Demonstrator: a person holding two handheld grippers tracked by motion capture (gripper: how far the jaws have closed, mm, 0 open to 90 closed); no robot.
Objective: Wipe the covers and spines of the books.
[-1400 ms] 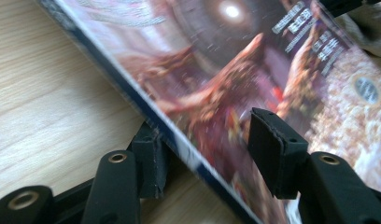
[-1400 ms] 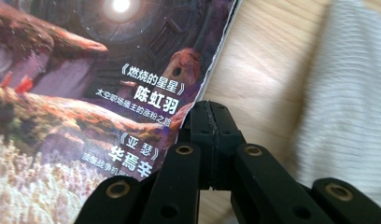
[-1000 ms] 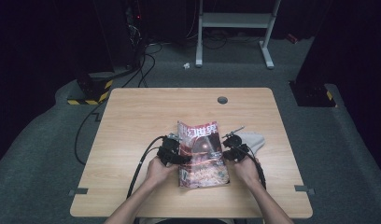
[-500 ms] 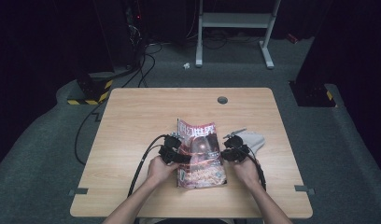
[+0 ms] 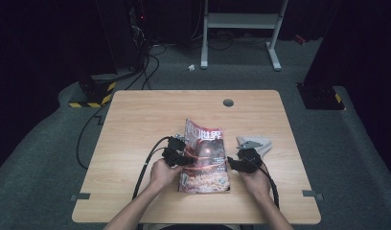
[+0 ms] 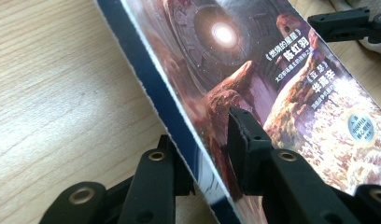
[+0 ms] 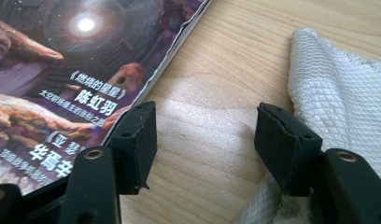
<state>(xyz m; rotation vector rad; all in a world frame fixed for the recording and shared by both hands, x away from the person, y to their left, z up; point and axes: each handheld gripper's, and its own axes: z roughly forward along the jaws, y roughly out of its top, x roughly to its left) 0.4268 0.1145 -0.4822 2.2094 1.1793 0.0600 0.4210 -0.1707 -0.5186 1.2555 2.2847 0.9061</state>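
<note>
Magazine (image 5: pixel 205 158) lies on the desk (image 5: pixel 136 120) between the two grippers, its spine edge lifted a little. The left gripper (image 6: pixel 212 154) has one jaw under the spine edge and the other jaw on the cover, so it clamps this edge; its jaws have just been closing on it. The right gripper (image 7: pixel 205 140) stands just beside the other long edge of the magazine. Its jaws have just been opening and are now wide apart, with bare wood between them. White cloth (image 7: pixel 338 93) lies just beside its outer jaw, touching it.
</note>
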